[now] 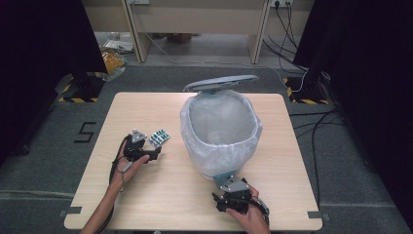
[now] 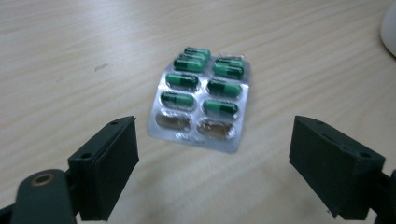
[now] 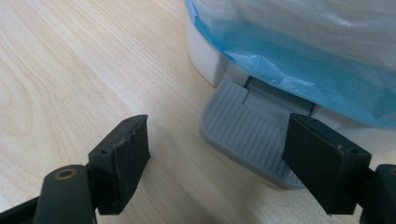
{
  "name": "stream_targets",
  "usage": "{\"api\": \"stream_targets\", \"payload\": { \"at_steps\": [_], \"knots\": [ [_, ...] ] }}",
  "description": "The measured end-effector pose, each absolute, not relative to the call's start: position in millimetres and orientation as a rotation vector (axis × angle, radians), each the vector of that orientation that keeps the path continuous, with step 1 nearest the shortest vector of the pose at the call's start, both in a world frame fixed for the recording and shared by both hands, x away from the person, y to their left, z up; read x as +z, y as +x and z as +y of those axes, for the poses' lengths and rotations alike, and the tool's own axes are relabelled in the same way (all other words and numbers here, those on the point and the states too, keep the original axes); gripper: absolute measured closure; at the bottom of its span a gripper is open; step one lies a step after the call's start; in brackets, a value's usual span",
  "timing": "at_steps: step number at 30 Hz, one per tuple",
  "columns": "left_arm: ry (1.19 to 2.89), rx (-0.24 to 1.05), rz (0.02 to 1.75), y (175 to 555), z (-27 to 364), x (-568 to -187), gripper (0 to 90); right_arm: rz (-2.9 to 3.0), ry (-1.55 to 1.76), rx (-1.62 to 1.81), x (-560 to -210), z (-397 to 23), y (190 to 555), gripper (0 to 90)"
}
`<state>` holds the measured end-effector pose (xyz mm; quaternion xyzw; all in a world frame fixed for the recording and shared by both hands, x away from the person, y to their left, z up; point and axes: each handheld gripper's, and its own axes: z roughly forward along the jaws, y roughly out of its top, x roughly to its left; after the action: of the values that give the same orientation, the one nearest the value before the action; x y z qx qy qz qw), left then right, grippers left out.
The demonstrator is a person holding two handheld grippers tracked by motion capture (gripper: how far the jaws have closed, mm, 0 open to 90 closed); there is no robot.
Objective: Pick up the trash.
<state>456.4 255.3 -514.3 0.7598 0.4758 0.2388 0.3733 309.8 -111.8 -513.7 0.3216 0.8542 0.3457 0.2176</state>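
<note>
Wooden table (image 1: 146, 195) with lidded-open bin (image 1: 221, 131), bag-lined and seemingly empty; blister pack (image 2: 201, 100) before spread-jawed left gripper (image 2: 212, 158); right gripper (image 3: 217, 158) likewise released.

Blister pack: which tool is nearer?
Left. The left tool sits just short of the blister pack, jaws open. The right tool is across the table at the bin's pedal.

Even overhead light brightens the pale wooden worktop (image 1: 160, 195) with soft shadows, dark curtains framing the high view, while the silver blister pack of green capsules (image 2: 201, 100) looks slightly blurred.
</note>
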Motion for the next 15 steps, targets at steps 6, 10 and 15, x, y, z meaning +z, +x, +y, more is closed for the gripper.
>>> {"api": "stream_targets", "payload": {
  "at_steps": [6,10,15],
  "knots": [
    [1.968,0.611,1.208,471.1,251.6,-512.7,15.0,2.368,0.893,0.959,-513.6,-111.9,309.9,22.6],
    [1.994,0.606,1.196,480.7,247.9,-514.0,15.1,2.369,0.891,0.953,-513.6,-111.7,309.8,22.6],
    [2.045,0.600,1.211,494.4,241.2,-516.5,15.0,2.372,0.891,0.955,-513.4,-111.8,310.0,22.6]
  ]
}}
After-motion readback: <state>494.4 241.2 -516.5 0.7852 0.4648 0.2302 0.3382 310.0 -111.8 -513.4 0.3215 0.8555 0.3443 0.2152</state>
